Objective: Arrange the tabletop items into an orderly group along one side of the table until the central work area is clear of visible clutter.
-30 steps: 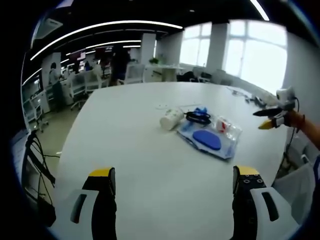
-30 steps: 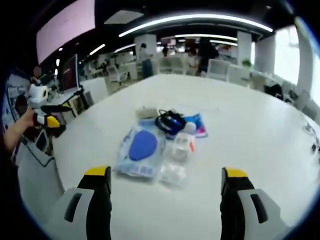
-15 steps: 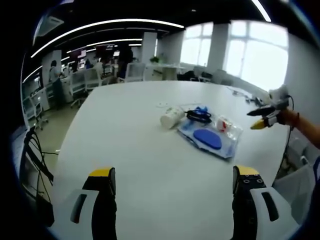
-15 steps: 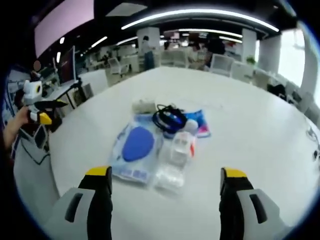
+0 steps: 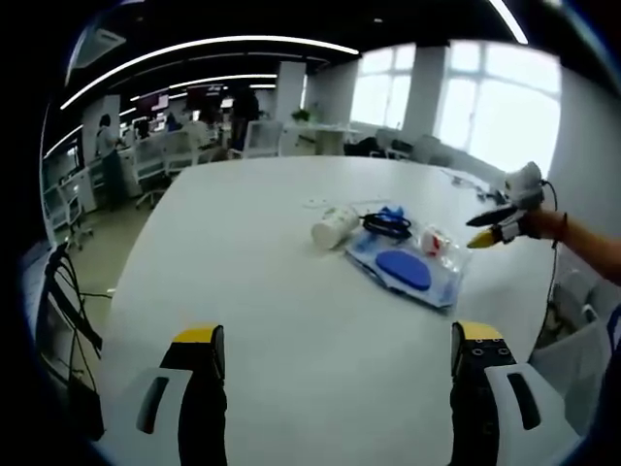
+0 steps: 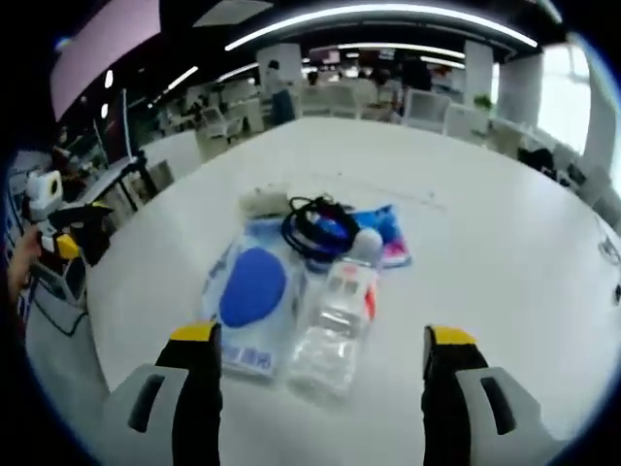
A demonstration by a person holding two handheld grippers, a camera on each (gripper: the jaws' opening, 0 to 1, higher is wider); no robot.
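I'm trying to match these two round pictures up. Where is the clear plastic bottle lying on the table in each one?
Left gripper view: the plastic bottle lies right of centre, beyond the blue pouch.
Right gripper view: it lies at centre, close ahead between the jaws, right of the pouch.
Shared landmark: the black cable coil beside it.

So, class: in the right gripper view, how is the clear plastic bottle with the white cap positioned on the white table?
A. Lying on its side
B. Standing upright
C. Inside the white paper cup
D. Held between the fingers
A: the clear plastic bottle with the white cap lies lengthwise on the white table, beside the clear plastic bag holding a blue oval pad.
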